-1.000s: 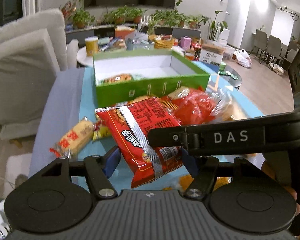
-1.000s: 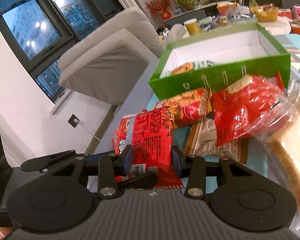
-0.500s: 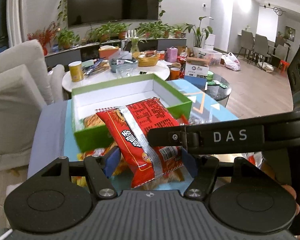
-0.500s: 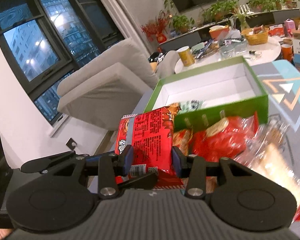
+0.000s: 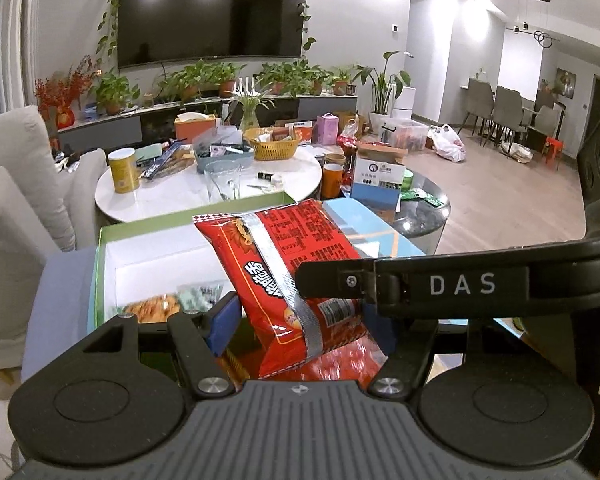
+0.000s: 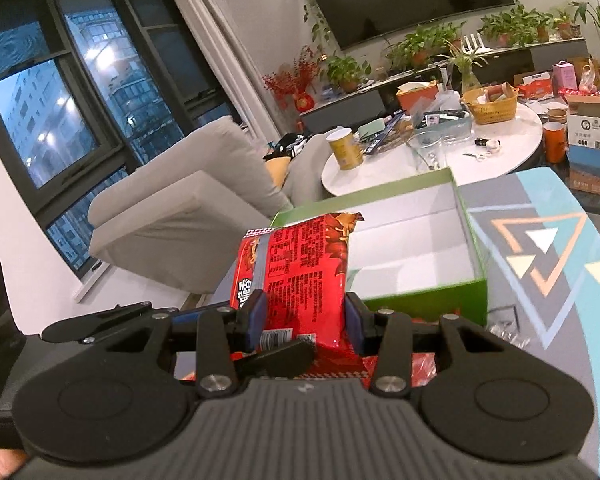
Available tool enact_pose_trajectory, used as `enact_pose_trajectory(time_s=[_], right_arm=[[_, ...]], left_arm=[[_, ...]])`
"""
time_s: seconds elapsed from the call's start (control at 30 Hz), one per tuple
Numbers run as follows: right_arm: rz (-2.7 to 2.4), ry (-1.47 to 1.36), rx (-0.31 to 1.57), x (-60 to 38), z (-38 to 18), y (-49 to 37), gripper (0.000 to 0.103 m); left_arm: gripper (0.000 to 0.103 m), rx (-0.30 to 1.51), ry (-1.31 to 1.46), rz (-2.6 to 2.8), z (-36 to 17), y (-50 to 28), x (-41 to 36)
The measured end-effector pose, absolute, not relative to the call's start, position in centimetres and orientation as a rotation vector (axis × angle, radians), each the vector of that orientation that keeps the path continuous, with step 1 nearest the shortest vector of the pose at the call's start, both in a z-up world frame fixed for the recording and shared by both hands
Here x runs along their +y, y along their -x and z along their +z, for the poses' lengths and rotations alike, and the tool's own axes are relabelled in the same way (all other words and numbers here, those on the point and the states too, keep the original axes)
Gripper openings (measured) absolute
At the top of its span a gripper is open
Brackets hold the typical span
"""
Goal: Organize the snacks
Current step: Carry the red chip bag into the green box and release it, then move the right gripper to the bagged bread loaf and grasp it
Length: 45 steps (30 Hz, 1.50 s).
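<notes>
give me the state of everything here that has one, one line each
red snack packet: lifted, held over the box by both grippers
left gripper: shut on the packet's lower end
right gripper: shut on the packet, fingers pressing its sides
green box: open, no lid on it, mostly bare inside
snacks in box: lying in the near left corner
television: off, screen dark
drinking glass: upright on the round table

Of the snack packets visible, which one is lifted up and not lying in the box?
The red snack packet with the silver seam: the left gripper and right gripper both clamp it above the green box. The orange packet lies inside the box.
</notes>
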State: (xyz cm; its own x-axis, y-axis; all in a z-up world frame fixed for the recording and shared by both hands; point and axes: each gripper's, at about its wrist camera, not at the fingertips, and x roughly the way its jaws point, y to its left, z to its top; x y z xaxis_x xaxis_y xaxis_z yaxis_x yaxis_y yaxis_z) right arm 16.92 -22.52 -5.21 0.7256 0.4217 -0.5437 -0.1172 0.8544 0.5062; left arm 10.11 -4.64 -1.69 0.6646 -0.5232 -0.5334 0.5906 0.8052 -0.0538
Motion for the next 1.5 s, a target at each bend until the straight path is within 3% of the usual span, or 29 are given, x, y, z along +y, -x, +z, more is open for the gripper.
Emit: enact_pose_trajectory(time_s=[0.73, 1.5], right_arm=[[0.276, -0.476, 0.765, -24.7, -9.0, -23.6, 0.047], [0.26, -0.461, 0.848, -24.6, -10.7, -24.8, 0.047]], left_arm=[[0.064, 0.611, -0.14, -0.607, -5.0, -18.3, -8.4], [0.064, 0.659, -0.19, -0.564, -6.7, -19.3, -8.8]])
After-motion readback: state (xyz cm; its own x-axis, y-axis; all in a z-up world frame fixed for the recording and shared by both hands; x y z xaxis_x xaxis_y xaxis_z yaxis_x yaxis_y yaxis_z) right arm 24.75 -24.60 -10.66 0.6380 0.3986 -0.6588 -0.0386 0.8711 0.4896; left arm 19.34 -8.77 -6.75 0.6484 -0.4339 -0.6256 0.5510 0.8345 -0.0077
